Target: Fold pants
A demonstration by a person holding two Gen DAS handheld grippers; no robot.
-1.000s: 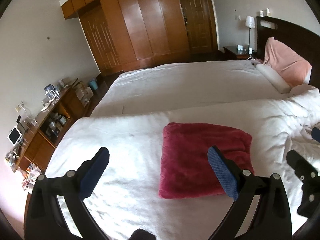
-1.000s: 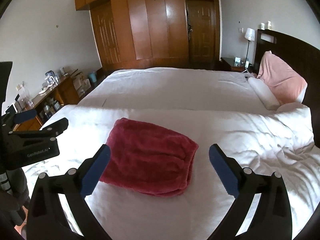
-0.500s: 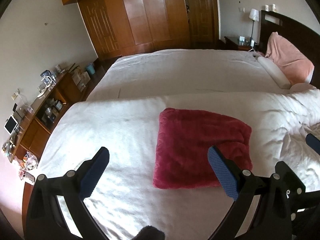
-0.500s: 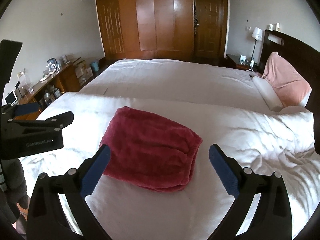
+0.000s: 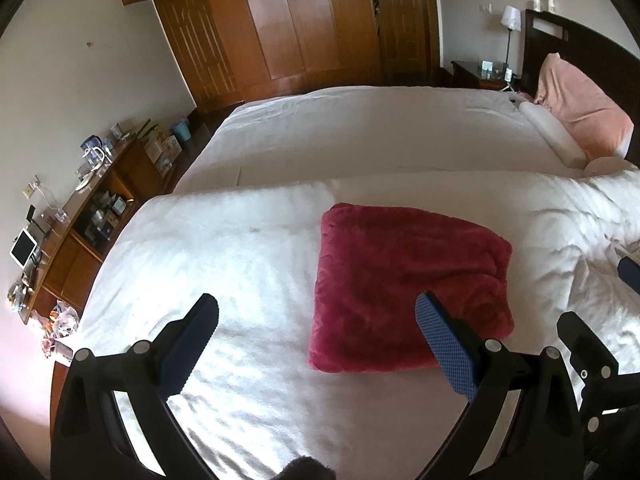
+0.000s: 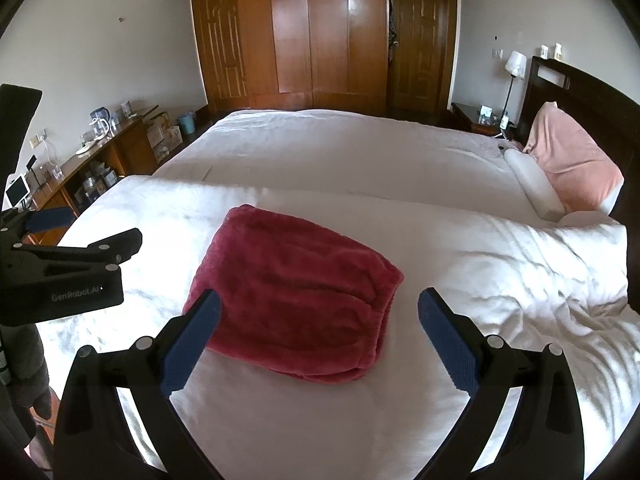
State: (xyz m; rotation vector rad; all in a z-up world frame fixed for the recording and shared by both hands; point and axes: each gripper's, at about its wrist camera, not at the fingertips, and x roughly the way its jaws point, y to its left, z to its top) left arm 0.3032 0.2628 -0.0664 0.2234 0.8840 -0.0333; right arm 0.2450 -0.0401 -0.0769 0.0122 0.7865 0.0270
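The red pants [image 5: 408, 284] lay folded into a thick, roughly square bundle on the white bed [image 5: 248, 264], nothing touching them. The left hand-held gripper [image 5: 316, 340] hovered above the near side of the bundle, jaws spread wide and holding nothing. The right hand-held gripper [image 6: 318, 334] hung likewise, wide and empty. A pink pillow [image 6: 572, 164] leaned against the dark headboard [image 6: 588, 100].

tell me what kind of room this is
A bedroom, possibly a hotel room: two white-covered beds pushed side by side against a dark headboard, a bedside lamp, and a wooden wardrobe. The folded red pants lie on the nearer bed.
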